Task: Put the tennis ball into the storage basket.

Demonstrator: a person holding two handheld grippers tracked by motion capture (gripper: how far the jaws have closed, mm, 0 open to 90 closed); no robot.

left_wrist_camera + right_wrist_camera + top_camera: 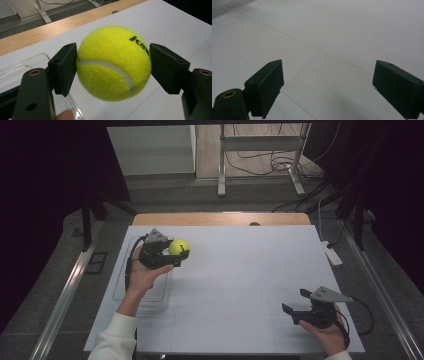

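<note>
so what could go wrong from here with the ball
The left gripper holds the ball only by two small pads on its round sides, up off the table; a slip would likely send it rolling off. It also hangs beside the clear tray, not over it, so letting go now may miss.

A wooden table (220,218) carries a white gridded sheet (240,280) across most of its top; a clear plastic tray (121,290) lies at the sheet's nine o'clock edge
</note>
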